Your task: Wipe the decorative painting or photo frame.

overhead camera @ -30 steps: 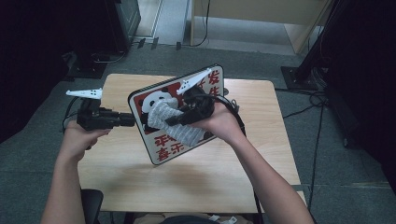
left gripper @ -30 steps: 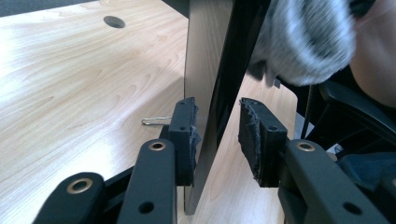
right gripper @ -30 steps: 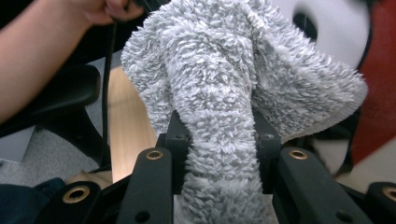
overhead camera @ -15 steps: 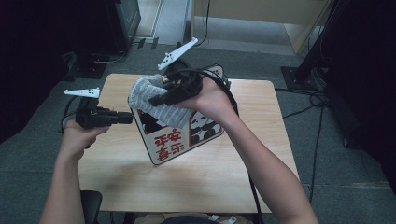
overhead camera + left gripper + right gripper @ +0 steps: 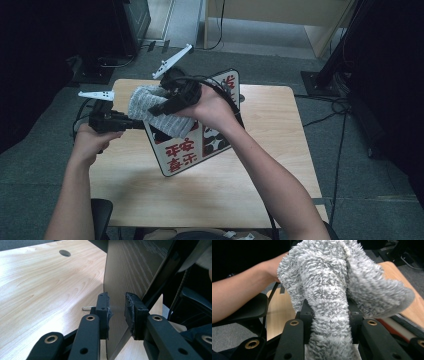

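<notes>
Left gripper [image 5: 117, 312] jaws clamp the tilted panda sign board [image 5: 200, 145] at its 9 o'clock edge. Right gripper [image 5: 328, 315] jaws grip grey fleece cloth [image 5: 332, 290], pressed against board's upper face.

The grey cloth [image 5: 329, 297] swallows the right gripper [image 5: 329, 315], hiding its fingers [image 5: 305, 312] where they clamp the fabric, and runs off the top and bottom edges of the right gripper view. Seen from above, cloth and hand [image 5: 210, 107] cover the upper left of the sign board [image 5: 200, 145], masking much of its printing. In the left gripper view, the board's top and bottom are cut off, and only its plain back faces the camera.
</notes>
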### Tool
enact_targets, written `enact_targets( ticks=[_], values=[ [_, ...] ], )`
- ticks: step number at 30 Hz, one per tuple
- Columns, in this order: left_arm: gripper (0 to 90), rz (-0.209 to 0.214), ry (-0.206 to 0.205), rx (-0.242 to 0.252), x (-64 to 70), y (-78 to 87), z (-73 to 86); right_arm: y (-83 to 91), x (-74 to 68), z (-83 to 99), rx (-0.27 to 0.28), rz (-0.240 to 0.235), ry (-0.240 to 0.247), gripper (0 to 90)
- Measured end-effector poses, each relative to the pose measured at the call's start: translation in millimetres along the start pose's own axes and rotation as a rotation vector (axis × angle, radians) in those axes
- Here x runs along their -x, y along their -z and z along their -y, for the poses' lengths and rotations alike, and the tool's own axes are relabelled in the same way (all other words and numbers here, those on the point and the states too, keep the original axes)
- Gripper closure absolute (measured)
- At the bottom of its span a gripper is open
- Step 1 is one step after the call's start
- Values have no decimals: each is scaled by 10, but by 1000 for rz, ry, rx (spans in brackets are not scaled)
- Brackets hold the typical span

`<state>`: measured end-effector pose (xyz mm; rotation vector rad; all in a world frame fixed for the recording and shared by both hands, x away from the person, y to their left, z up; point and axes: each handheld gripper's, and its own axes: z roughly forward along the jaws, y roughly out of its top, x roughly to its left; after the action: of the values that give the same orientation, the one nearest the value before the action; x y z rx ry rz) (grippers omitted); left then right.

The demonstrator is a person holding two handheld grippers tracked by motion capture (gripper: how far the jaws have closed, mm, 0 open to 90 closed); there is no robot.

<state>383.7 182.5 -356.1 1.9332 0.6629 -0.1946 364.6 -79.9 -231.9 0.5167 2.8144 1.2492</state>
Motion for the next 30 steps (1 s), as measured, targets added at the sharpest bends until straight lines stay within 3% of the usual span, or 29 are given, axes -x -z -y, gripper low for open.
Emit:
enact_targets(
  ticks=[30],
  values=[
    [739,-6,-25,5,-15,-16,-14,-366,11,351,-3,-34,21,676]
  ],
)
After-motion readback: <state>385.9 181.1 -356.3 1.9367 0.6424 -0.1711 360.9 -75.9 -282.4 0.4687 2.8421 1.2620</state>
